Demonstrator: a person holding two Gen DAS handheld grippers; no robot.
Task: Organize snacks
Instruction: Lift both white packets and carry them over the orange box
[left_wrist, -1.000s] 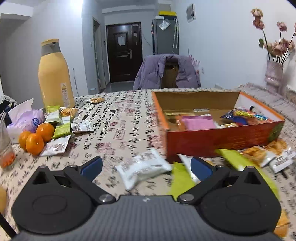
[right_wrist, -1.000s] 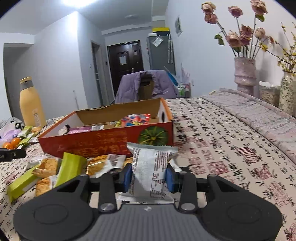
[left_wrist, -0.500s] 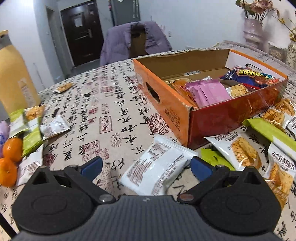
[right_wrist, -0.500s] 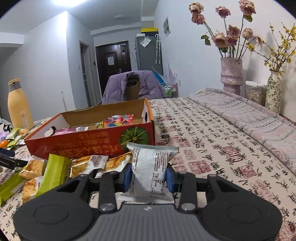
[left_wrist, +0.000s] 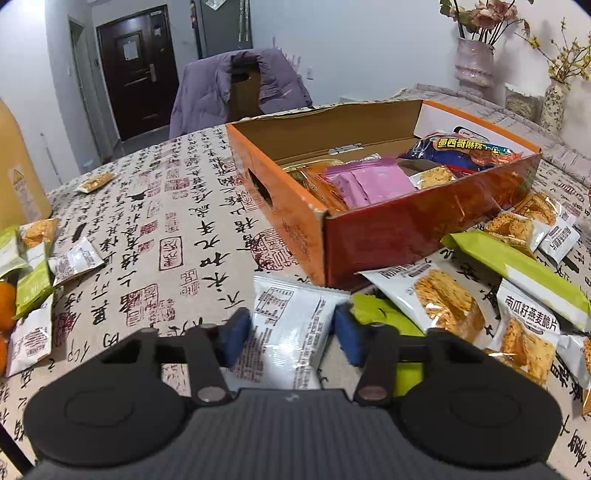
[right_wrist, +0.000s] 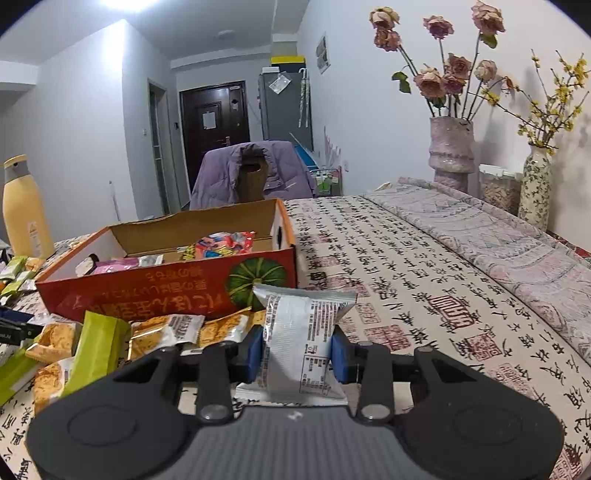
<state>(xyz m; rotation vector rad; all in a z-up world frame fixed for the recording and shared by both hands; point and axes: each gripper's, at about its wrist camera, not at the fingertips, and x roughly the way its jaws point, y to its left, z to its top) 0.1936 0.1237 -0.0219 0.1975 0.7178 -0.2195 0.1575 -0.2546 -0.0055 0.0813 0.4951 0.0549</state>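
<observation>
Several snacks already lie in the orange box (left_wrist: 399, 236), many packets remain on the table (left_wrist: 155, 236); the right gripper (right_wrist: 298, 353) grasps a silver packet (right_wrist: 301, 343), and the left gripper (left_wrist: 291, 334) is closing around a white packet (left_wrist: 291, 325)

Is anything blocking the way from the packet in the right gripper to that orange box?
Nothing visible blocks it. The right gripper holds a silver packet just in front of the orange box. Loose snack packets lie on the table by the box's near wall, but the box's open top is clear from above.
</observation>
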